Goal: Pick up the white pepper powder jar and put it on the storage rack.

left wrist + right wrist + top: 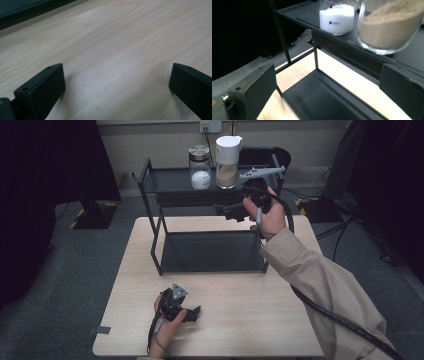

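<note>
High view: the right tool (235, 211) hovers just in front of the rack (150, 185), whose top shelf holds the brown-powder jar (227, 162) and salt jar (200, 167).

Left gripper view: the left tool (117, 82) rests wide open, empty, on the counter (112, 37).

Right gripper view: jaws gape, empty; rise level with the brown-powder jar (389, 25) and centre it before closing.

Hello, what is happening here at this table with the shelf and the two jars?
A person holds the right gripper, jaws open and empty, near the top shelf of the black metal two-level rack, beside the glass jar of brown powder with a white lid. The glass jar of white grains stands next to it. The left gripper rests open on the light wooden table.
</note>
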### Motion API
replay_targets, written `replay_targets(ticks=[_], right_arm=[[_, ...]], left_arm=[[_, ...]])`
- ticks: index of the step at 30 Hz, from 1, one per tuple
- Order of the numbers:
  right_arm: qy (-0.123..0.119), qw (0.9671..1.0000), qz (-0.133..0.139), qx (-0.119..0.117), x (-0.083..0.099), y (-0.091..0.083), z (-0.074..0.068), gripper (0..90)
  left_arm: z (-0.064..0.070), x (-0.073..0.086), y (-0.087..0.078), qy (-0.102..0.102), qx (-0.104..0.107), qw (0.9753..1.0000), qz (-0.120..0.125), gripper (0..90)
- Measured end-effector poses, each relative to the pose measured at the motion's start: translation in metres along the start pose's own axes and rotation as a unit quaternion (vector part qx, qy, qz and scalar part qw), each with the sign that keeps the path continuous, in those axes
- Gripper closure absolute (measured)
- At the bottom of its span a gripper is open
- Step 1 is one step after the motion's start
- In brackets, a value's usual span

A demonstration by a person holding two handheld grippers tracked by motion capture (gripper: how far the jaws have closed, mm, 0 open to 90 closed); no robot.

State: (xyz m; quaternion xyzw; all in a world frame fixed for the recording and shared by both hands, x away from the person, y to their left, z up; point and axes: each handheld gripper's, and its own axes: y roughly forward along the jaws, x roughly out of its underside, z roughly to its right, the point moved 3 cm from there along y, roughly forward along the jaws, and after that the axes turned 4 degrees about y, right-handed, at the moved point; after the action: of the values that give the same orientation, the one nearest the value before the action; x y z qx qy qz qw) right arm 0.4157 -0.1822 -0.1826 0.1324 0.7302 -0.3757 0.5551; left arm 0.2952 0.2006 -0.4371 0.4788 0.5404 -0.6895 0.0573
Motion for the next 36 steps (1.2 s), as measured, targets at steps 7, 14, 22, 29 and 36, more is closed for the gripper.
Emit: replay_targets(ticks=[7,14,22,29,36], right_arm=[[0.001,0.9999,-0.005,-0.011,0.014,0.003,-0.001,0.4],[0.000,0.9998,-0.006,-0.018,0.026,0.003,-0.002,0.4],[0.009,0.9996,-0.009,-0.026,0.045,0.002,0.001,0.4],[0.014,0.9993,-0.014,-0.030,0.059,0.002,0.004,0.4],[0.018,0.9990,-0.020,-0.035,0.073,0.002,0.006,0.4]], left_arm=[[0.000,0.000,0.000,0.000,0.000,1.0000,0.000,0.1],[0.000,0.000,0.000,0.000,0.000,1.0000,0.000,0.1],[0.000,0.000,0.000,0.000,0.000,1.0000,0.000,0.1],[0.000,0.000,0.000,0.001,0.000,1.0000,0.000,0.1],[0.000,0.000,0.000,0.000,0.000,1.0000,0.000,0.1]])
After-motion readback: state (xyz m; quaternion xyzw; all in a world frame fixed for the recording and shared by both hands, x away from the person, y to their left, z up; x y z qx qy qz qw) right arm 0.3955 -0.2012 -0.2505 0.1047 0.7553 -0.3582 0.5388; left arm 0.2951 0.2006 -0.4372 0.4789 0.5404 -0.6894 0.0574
